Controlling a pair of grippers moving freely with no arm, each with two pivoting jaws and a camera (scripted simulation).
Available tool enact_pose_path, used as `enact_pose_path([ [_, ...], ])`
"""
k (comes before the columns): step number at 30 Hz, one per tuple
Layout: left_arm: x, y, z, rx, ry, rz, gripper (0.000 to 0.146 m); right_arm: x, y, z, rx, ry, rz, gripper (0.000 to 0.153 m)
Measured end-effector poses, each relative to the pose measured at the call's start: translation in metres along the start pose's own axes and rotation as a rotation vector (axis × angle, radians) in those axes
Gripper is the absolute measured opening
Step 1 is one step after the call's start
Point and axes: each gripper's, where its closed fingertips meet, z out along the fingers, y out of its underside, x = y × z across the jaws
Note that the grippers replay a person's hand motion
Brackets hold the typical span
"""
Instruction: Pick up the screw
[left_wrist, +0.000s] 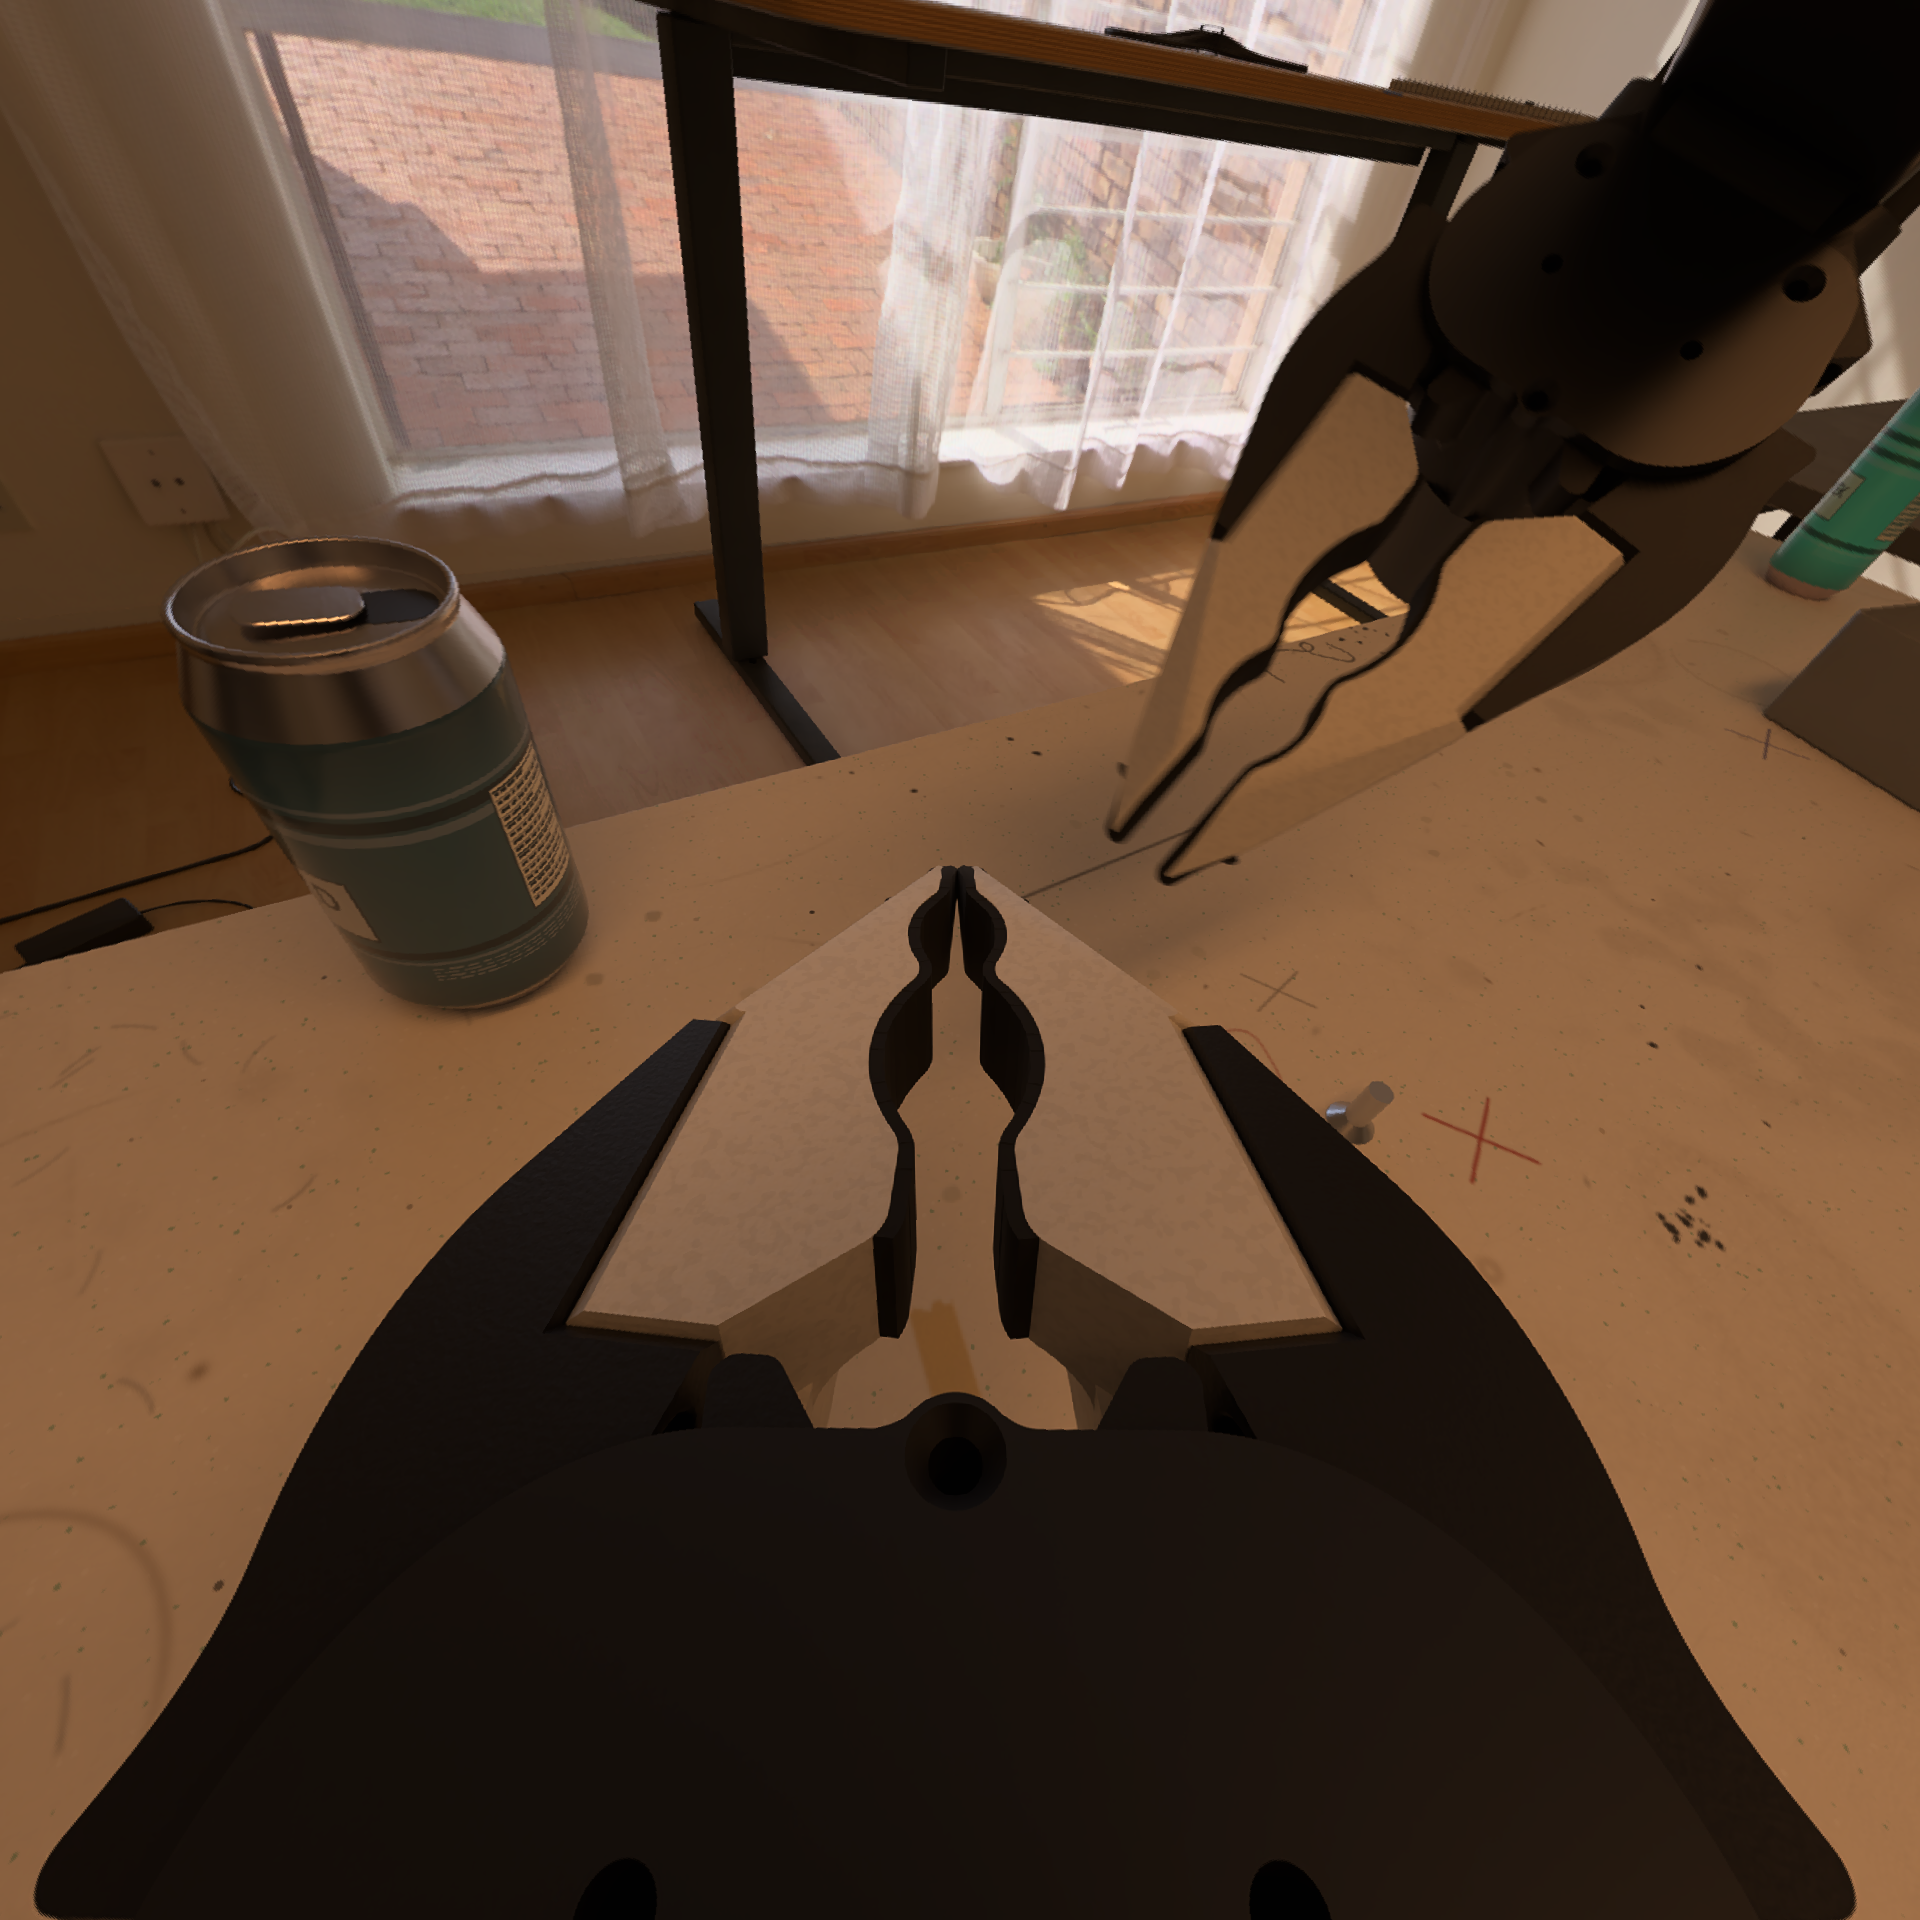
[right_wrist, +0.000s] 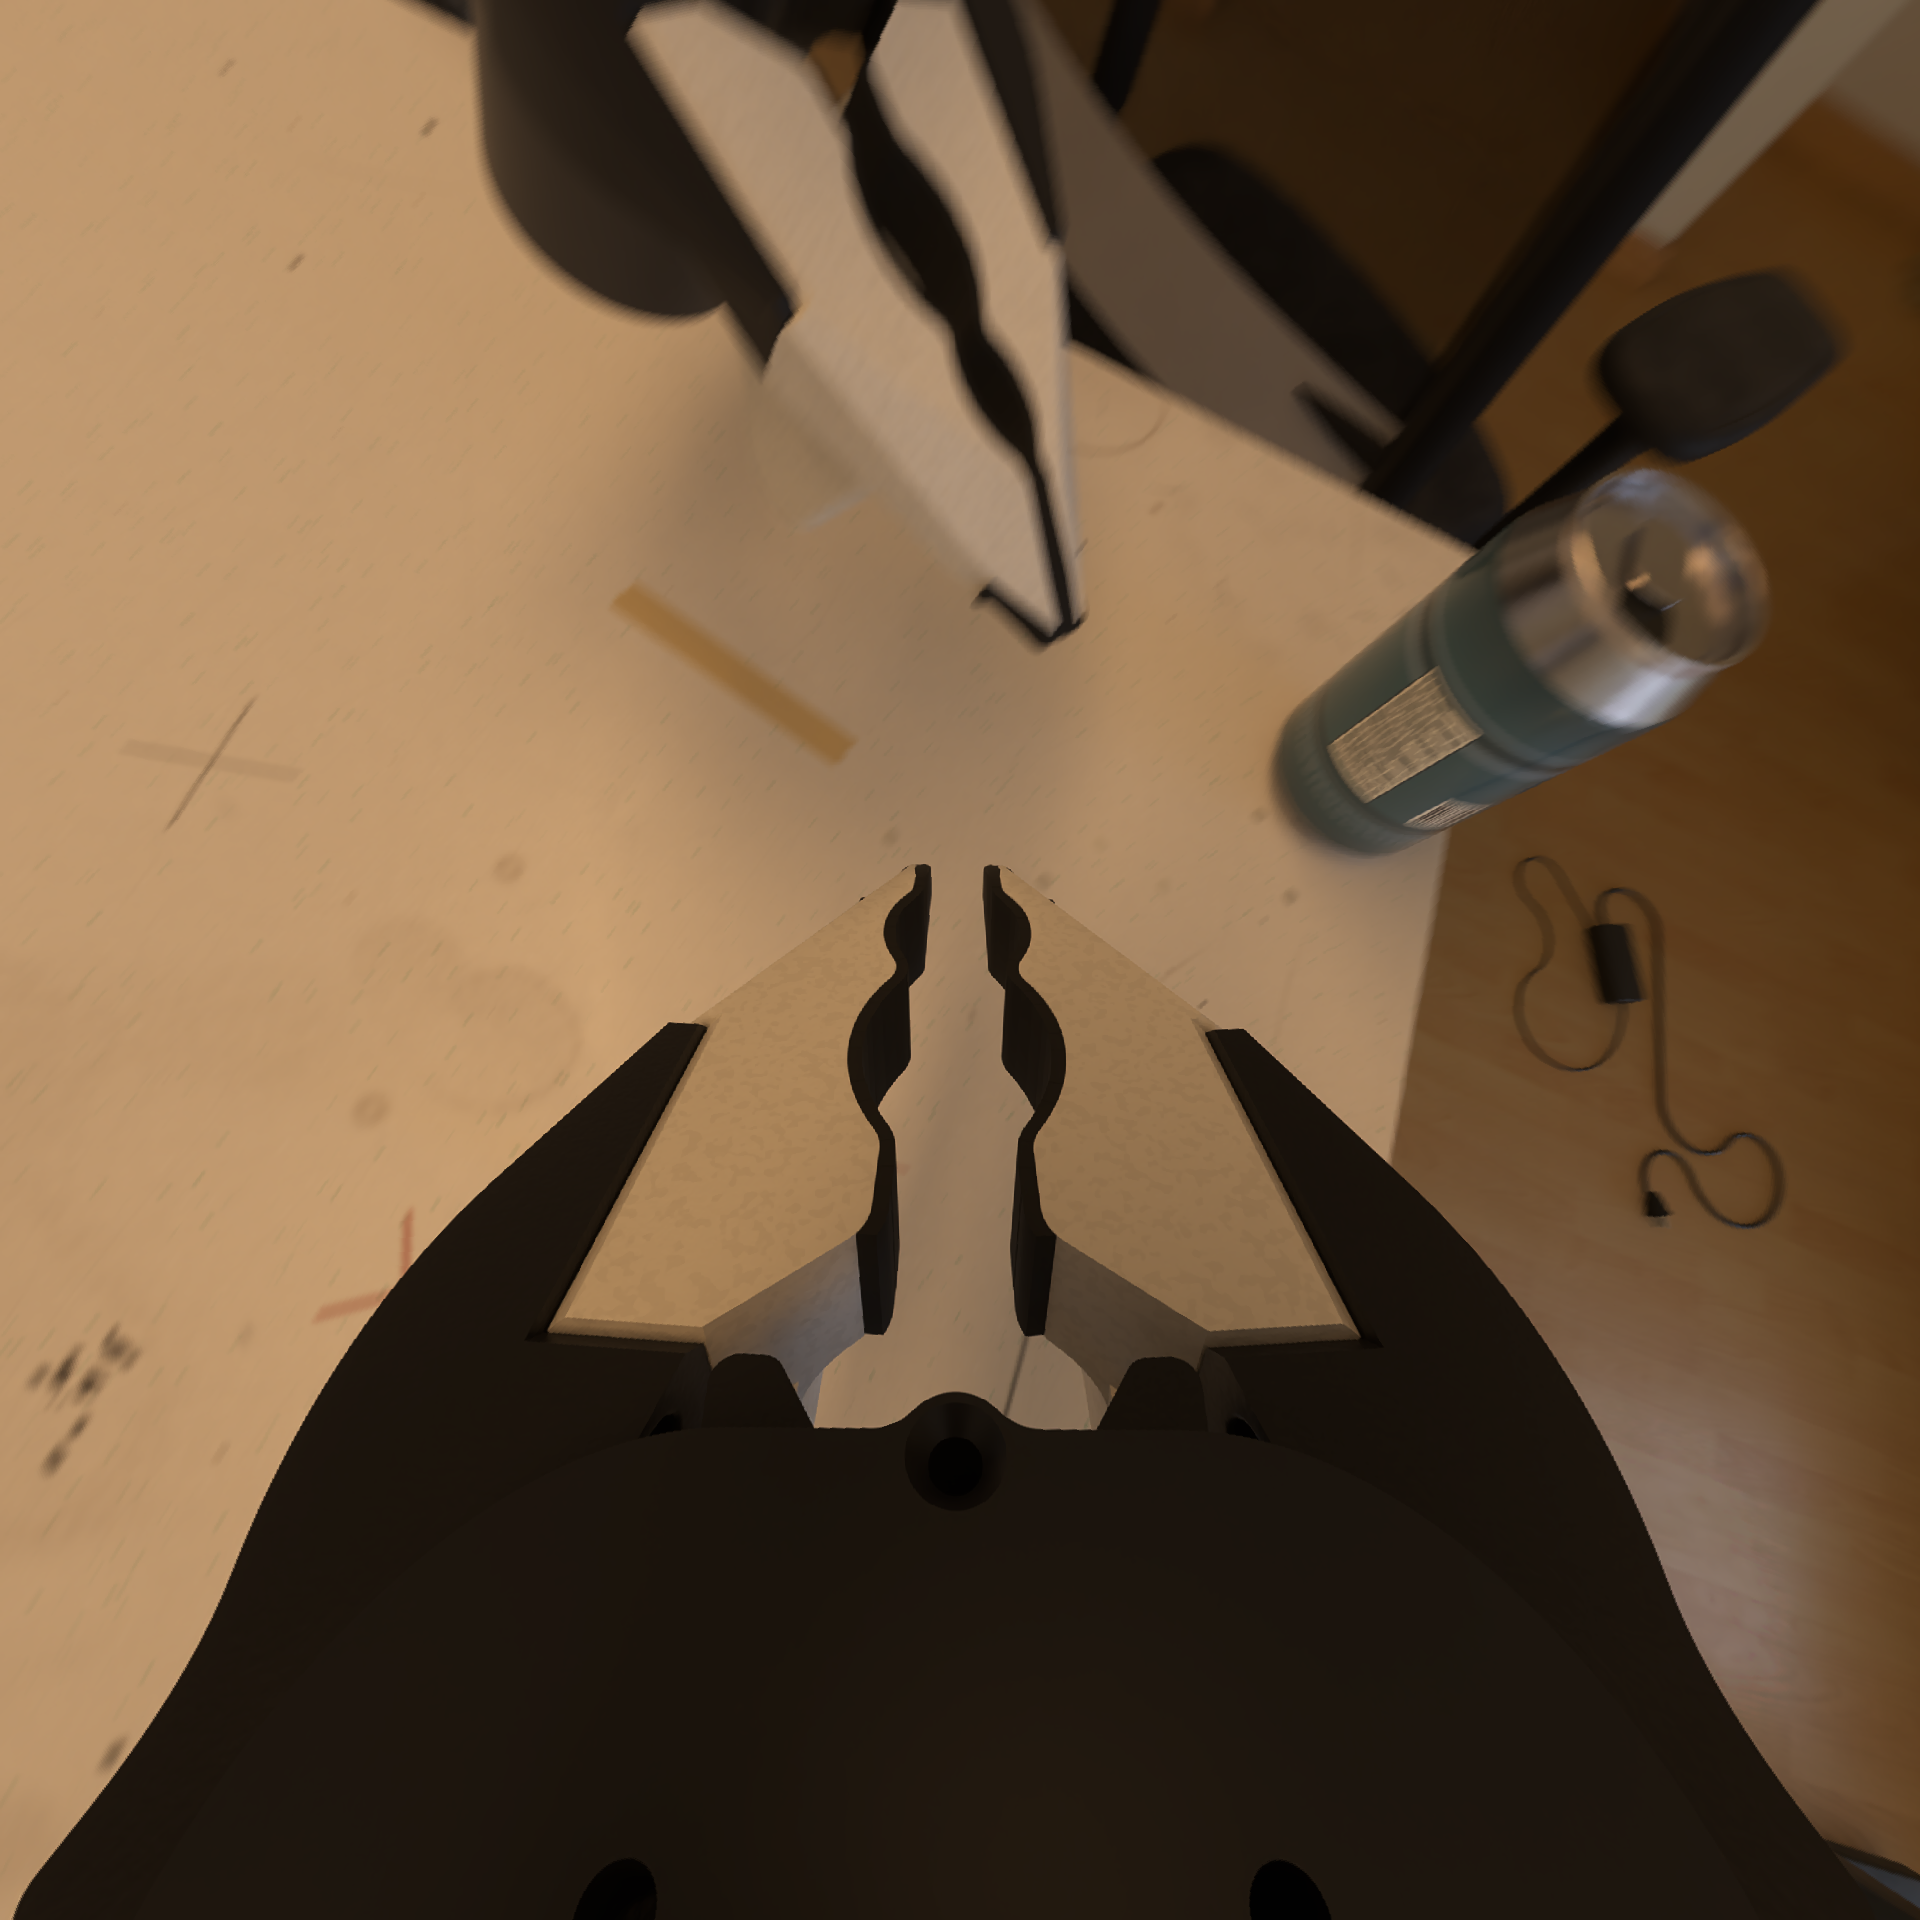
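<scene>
Screw (left_wrist: 1356, 1112): small and silver, it lies on the table (left_wrist: 1455, 1455), just beside the right edge of the left gripper's body. A red cross (left_wrist: 1481, 1141) is drawn on the table near it, on the far side from the gripper. Nothing touches the screw. The right wrist view does not show it.
Left gripper (left_wrist: 956, 878): the tips are together, with nothing between them. It is low over the table and points toward the table edge and the window (left_wrist: 582, 260).
Right gripper (right_wrist: 956, 883): the fingers stand a little apart, with a narrow gap at the tips, and hold nothing. In the left wrist view it hangs at the upper right (left_wrist: 1169, 852), tips down and close to the table; if they touch the table I cannot tell.
Can (left_wrist: 384, 769): teal with a silver top, upright, near the table edge, to the left of the left gripper, well apart from the screw.
Tape strip (right_wrist: 732, 673): a tan strip, flat on the table between the two grippers in the right wrist view.
Black specks (left_wrist: 1691, 1226): a small cluster on the table, beyond the red cross from the screw.
Cable (right_wrist: 1642, 1049): black, on the wooden floor beside the table.
</scene>
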Motion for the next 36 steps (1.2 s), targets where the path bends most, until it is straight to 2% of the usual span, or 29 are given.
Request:
enact_pose_path([
  [7,-0.006,0.001,-0.007,0.011,0.023,-0.05,0.0,-0.046,0.057,-0.01,-0.228,-0.263,-0.026,0.015],
  [15,-0.006,0.001,-0.007,0.008,0.034,-0.058,0.0,-0.09,0.091,-0.011,-0.407,-0.467,-0.042,0.02],
  [23,-0.005,0.001,-0.007,0.005,0.036,-0.054,0.0,-0.101,0.104,-0.006,-0.485,-0.493,-0.051,0.02],
  [36,-0.004,0.003,-0.006,-0.003,0.035,-0.049,0.0,-0.107,0.104,-0.002,-0.502,-0.483,-0.084,0.017],
])
